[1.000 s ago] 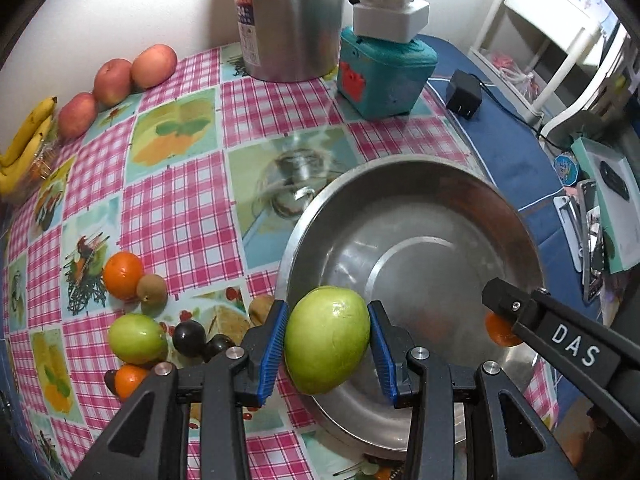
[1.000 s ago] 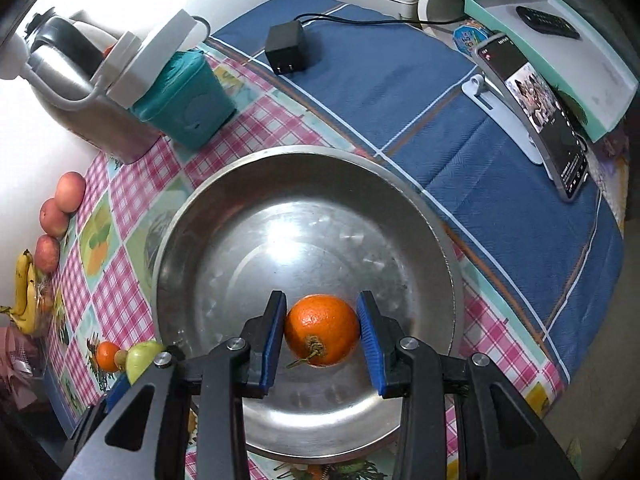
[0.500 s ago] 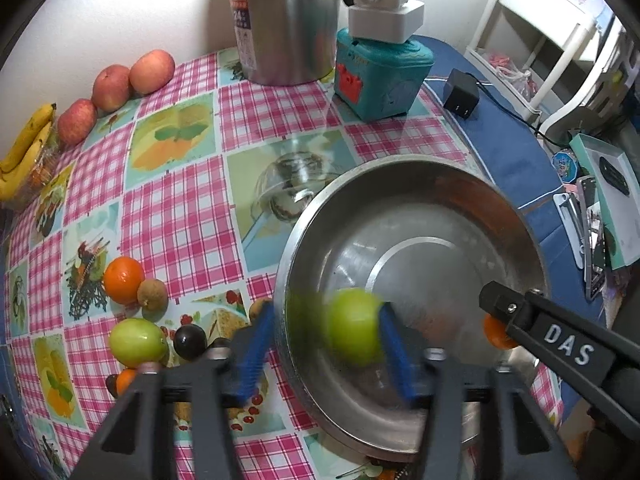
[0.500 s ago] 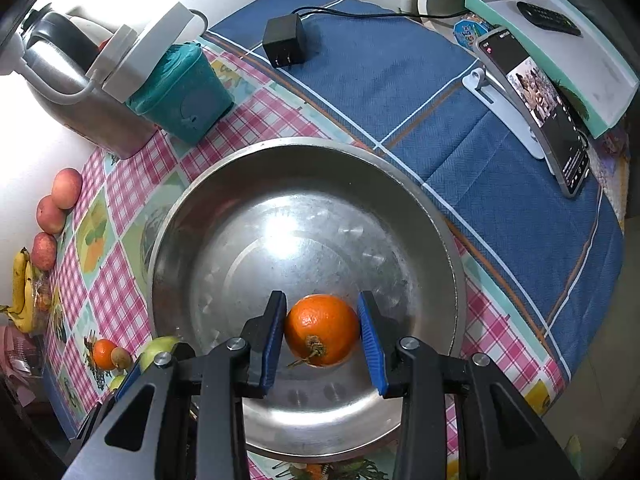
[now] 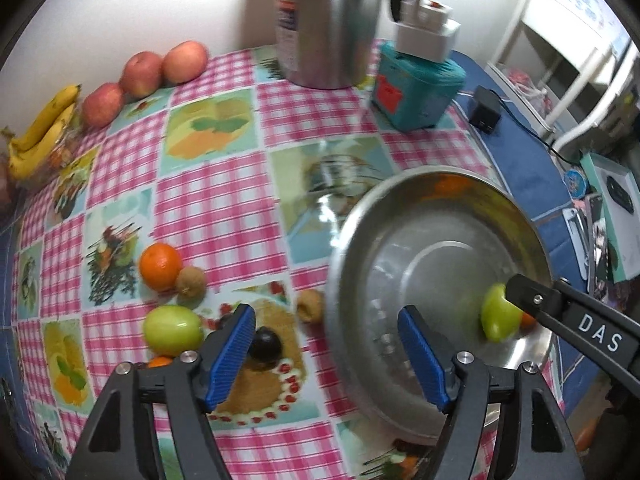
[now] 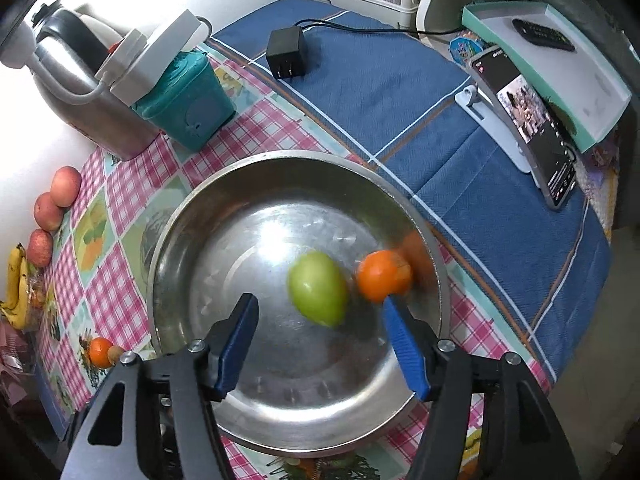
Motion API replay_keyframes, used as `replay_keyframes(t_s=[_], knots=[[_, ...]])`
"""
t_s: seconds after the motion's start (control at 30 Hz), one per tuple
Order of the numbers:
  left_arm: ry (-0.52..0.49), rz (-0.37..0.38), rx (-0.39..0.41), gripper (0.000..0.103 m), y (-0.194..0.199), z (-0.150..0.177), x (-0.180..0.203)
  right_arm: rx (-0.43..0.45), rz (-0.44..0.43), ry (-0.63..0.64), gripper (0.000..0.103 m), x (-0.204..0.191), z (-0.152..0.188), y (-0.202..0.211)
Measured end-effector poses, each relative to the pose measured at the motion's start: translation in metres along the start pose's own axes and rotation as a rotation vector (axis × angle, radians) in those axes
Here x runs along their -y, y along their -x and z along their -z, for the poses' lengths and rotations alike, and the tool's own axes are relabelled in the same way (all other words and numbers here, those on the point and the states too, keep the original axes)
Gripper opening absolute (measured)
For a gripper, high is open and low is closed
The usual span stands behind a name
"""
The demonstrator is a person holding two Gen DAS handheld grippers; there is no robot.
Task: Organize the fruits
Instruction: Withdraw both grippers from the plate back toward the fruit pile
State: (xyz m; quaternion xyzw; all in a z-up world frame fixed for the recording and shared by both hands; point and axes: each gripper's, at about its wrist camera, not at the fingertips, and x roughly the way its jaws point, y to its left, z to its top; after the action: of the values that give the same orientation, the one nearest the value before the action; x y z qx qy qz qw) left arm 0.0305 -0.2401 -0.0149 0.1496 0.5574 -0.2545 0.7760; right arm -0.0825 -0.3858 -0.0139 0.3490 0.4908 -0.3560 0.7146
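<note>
both fruits are loose in the metal bowl (image 6: 280, 168) now: the green fruit (image 6: 318, 288) and the orange (image 6: 384, 276) lie side by side near its right wall, blurred as if rolling. the right tongs (image 6: 316, 344) hang over the bowl, jaws opening, nothing pressed between them. the left tongs (image 5: 326, 356) are opening too and hold nothing, sitting above the bowl's left rim and the checked table (image 5: 216, 200). so this looks like the drop-off step, just finished. next i'd expect a reach to the pile left of the bowl: another green fruit (image 5: 172, 330), a second orange (image 5: 160, 266), a dark plum (image 5: 266, 346). they sit close together, so the tongs would need to pick one cleanly.
</note>
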Motion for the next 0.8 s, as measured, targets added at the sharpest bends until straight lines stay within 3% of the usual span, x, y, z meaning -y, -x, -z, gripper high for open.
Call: replay_keyframes(t_s=[0.57,0.8], knots=[[0.314,-0.126,-0.009,0.078,0.015,0.036,-0.133,0.015,0.005,0.155,0.066,-0.042,0.030,0.019],[0.406,-0.133,0.011,0.078,0.027,0.047,-0.165,0.018,0.008,0.220,0.066,-0.065,0.042,0.018]])
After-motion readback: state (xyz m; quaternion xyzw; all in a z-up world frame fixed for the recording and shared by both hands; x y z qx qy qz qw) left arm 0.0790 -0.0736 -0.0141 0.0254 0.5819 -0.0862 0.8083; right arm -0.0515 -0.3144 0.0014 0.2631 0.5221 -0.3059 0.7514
